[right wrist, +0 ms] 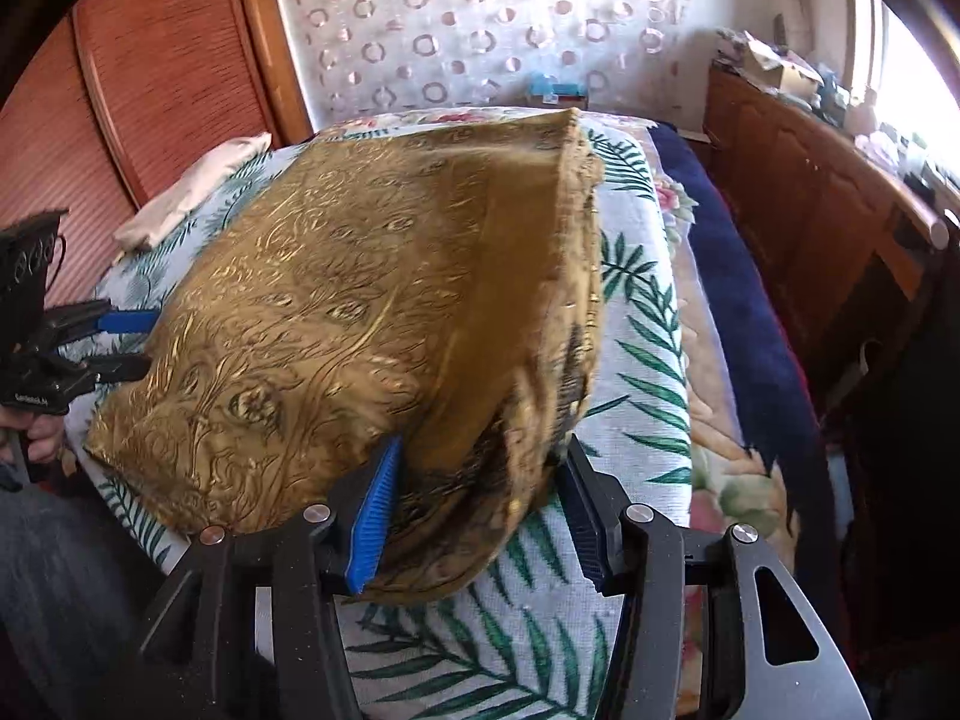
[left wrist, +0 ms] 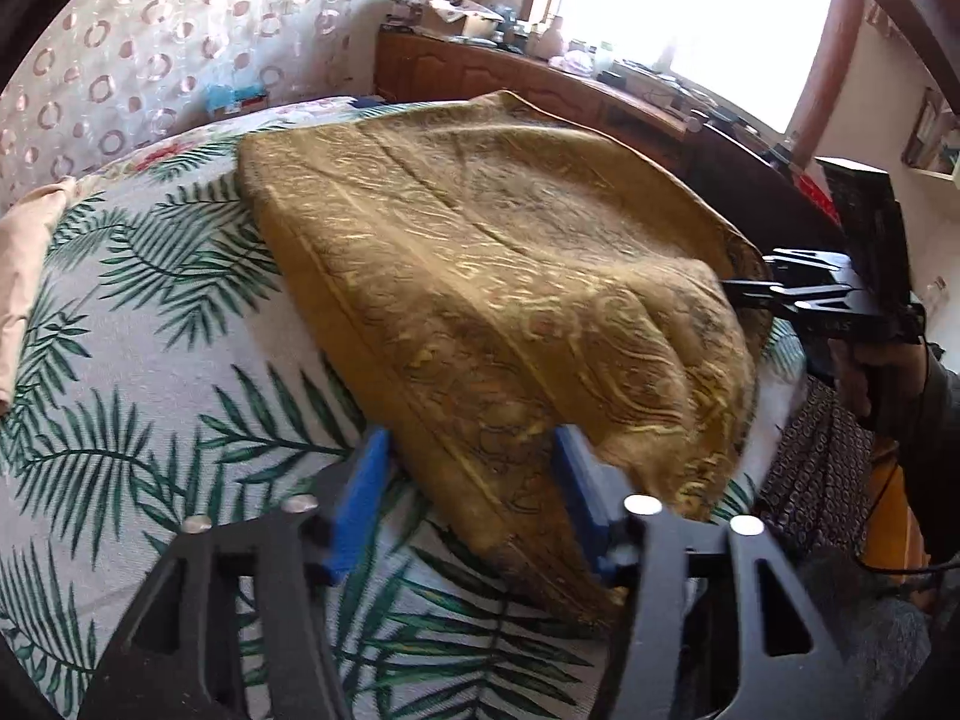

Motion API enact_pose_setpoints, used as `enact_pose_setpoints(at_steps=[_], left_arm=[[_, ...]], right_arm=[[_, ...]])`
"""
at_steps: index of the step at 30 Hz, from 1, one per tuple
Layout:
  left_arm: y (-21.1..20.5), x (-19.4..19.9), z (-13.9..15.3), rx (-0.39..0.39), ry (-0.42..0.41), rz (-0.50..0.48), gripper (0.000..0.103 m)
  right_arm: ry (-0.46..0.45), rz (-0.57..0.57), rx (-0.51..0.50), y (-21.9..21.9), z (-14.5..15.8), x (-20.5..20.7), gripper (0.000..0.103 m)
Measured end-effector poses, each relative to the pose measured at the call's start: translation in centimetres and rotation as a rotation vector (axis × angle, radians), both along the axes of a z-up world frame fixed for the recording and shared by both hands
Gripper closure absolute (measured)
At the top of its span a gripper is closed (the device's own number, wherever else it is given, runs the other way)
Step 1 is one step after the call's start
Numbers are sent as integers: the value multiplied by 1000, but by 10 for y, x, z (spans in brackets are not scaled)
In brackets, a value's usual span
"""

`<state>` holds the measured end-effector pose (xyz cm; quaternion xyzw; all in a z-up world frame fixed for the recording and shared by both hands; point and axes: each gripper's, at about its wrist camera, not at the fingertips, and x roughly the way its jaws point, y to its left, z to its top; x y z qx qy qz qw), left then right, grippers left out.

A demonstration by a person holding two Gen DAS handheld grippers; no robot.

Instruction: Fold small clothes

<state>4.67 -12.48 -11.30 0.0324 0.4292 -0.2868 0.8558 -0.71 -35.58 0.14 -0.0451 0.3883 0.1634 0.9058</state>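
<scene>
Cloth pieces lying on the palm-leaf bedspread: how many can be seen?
2. The gold patterned cloth lies mid-bed, its near edge between both hand-held grippers' fingers. A pale folded cloth lies at the far left edge by the wooden door. Others may be hidden underneath.

The bed lies bare to the left of the gold cloth, open as far as a beige garment at its edge. Beyond the cloth a cluttered wooden cabinet lines the window side. On the wardrobe side, only a white cloth lies on the bed.
</scene>
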Motion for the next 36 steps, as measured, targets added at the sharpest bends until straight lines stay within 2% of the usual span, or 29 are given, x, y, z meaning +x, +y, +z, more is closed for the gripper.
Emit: enact_pose_setpoints(at_steps=[3,4,6,10,14,20,24,28,36], left_arm=[[0,-1,1,-7,3,-17,79],[1,0,1,-23,20,-33,93],[4,1,5,-45,23,-44,98],[14,1,25,-120,-17,-38,100],[18,5,53,-162,-88,-13,100],[20,36,81,-201,-152,35,100],[26,62,89,-214,-174,81,100],[34,86,89,-213,-172,120,100],[39,124,80,-194,-150,169,100]], right_arm=[[-22,30,18,0,1,-3,84],[-31,32,31,-3,1,-3,87],[-33,30,60,-9,2,-1,91],[-82,27,139,-17,16,-7,93],[-127,29,204,-22,34,-11,94],[-187,24,259,-26,66,12,96],[-233,14,240,-22,77,35,96],[-242,-6,241,-11,77,64,96],[-193,-45,166,15,67,116,96]])
